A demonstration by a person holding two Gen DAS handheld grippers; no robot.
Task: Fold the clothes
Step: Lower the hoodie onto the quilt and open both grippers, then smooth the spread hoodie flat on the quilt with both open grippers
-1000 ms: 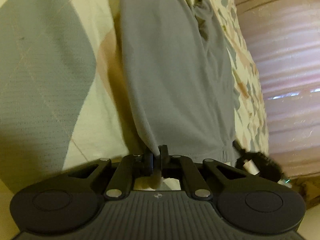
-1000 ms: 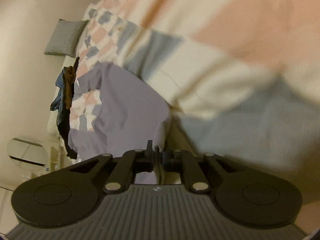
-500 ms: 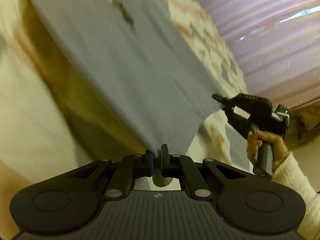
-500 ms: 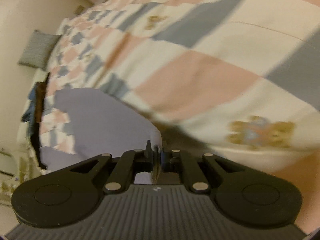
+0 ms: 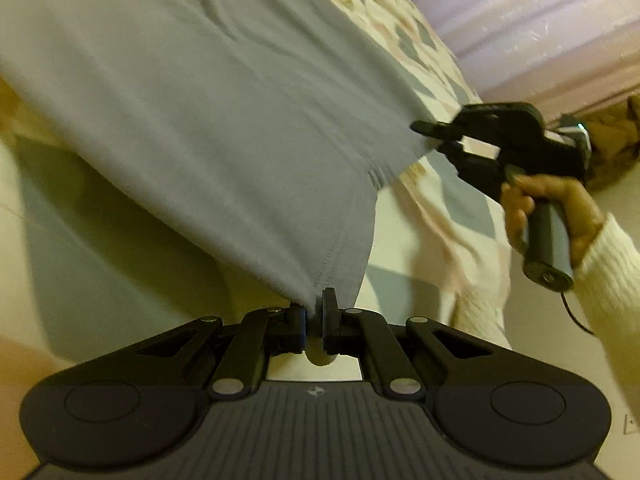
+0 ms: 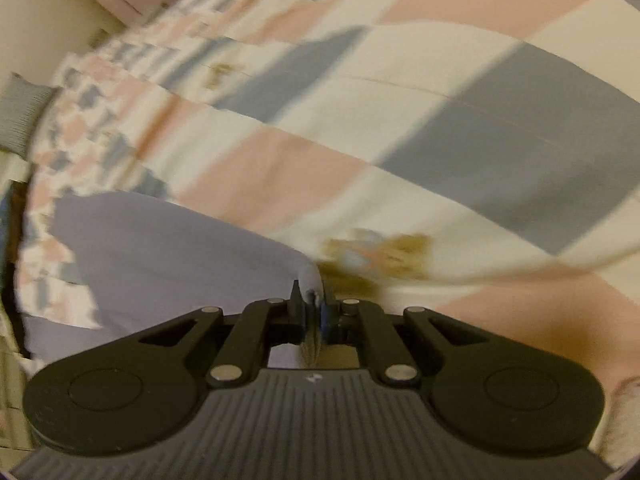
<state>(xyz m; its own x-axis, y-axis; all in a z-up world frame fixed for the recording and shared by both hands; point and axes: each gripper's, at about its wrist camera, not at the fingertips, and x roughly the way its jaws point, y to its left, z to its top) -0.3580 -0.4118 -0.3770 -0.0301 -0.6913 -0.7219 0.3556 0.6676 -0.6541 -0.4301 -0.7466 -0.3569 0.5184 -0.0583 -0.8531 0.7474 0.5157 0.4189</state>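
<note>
A grey garment (image 5: 192, 112) is stretched in the air above the bed. My left gripper (image 5: 314, 304) is shut on one hem corner of it. My right gripper (image 6: 313, 304) is shut on another corner of the same garment (image 6: 160, 248), which looks lilac-grey in the right wrist view. In the left wrist view the right gripper (image 5: 430, 138) shows at the right, held by a hand in a cream sleeve, pinching the garment's far hem corner. The cloth hangs taut between the two grippers.
A patchwork bedspread (image 6: 400, 120) in cream, pink and grey-blue lies under everything. A grey pillow (image 6: 20, 116) is at the far left. Pink curtains (image 5: 540, 32) hang beyond the bed. Dark clothes lie at the bed's left edge (image 6: 12, 208).
Both grippers have lifted and pulled the garment up from the bed and spread it wider. The right gripper has moved into the left wrist view and away from the left one.
</note>
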